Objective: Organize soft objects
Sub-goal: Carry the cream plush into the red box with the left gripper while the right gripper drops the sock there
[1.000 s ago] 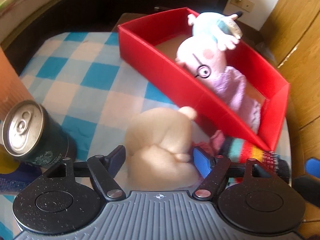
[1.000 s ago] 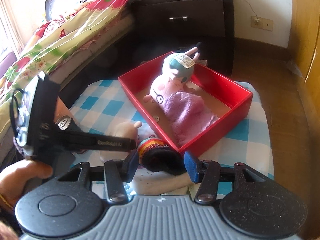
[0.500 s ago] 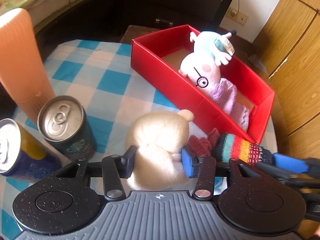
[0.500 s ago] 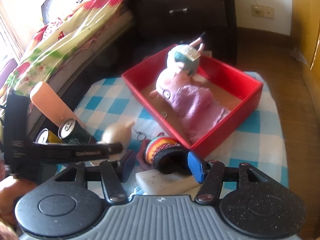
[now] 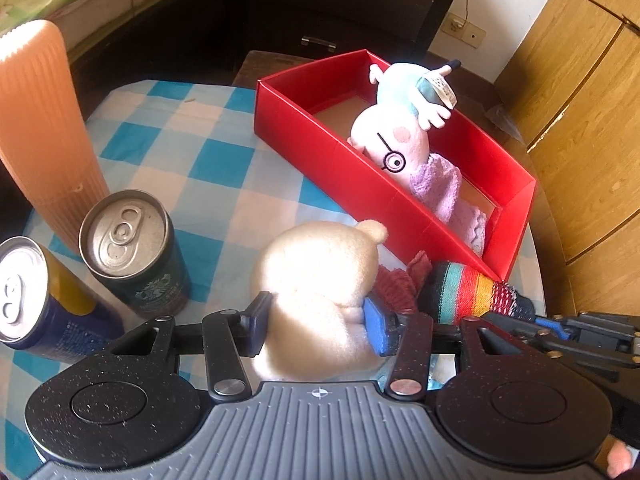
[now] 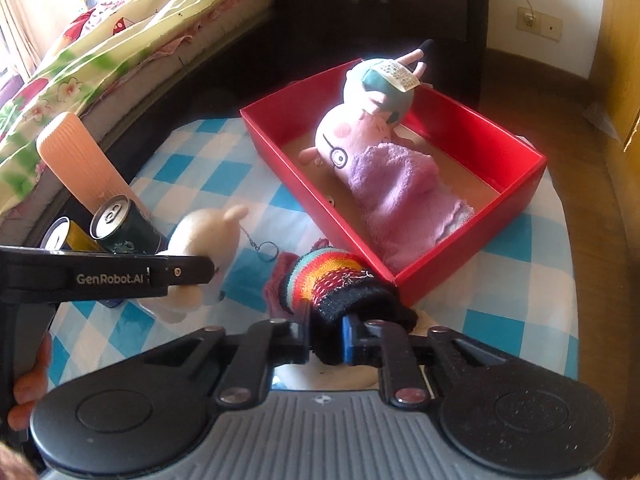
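While left tool (image 5: 316, 326) pinches fuzzy cream plush (image 5: 316, 276), right tool (image 6: 326, 338) clamps striped knit glove (image 6: 340, 284).

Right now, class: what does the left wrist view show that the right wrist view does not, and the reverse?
Left wrist only: the top of the yellow and blue can and the wooden wardrobe doors.

Right wrist only: the floral bedspread and a key ring on the cream plush toy.

Both: the red box holding the pink pig plush, the striped knit glove, the green can.
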Demonstrator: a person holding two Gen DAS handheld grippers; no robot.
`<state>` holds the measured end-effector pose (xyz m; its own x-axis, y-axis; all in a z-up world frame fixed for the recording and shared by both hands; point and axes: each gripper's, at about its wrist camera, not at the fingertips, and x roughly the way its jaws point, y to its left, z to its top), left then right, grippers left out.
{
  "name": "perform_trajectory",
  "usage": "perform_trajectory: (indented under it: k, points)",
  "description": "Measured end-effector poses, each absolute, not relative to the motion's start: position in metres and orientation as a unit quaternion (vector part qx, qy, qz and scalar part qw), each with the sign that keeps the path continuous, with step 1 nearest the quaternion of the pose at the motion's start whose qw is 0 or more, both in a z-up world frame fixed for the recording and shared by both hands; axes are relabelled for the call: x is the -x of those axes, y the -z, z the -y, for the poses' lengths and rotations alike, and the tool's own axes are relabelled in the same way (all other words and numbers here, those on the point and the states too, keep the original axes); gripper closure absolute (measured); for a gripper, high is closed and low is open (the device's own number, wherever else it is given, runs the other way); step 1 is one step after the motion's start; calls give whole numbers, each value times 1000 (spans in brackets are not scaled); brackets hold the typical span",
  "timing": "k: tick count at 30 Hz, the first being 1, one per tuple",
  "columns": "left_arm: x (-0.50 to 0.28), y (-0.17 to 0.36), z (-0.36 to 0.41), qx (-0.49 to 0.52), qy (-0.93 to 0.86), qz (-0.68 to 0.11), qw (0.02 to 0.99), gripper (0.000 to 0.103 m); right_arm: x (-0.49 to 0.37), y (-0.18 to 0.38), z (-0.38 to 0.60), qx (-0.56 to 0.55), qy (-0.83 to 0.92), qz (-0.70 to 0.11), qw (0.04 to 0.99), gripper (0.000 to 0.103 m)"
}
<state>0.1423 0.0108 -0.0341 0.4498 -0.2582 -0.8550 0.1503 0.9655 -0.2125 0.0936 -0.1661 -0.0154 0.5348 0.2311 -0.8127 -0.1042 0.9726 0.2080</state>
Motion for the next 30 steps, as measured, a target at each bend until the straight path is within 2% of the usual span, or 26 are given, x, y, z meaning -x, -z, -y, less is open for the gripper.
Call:
perform_trajectory:
  k: [6, 30]
  points:
    - [-138, 29, -9, 48, 127, -508, 851, 52, -86, -2, 176, -107, -123, -449, 879, 103]
    - [-128, -9, -1, 64, 159, -465, 868, 53, -64, -51, 189, -155, -154, -377, 900, 103]
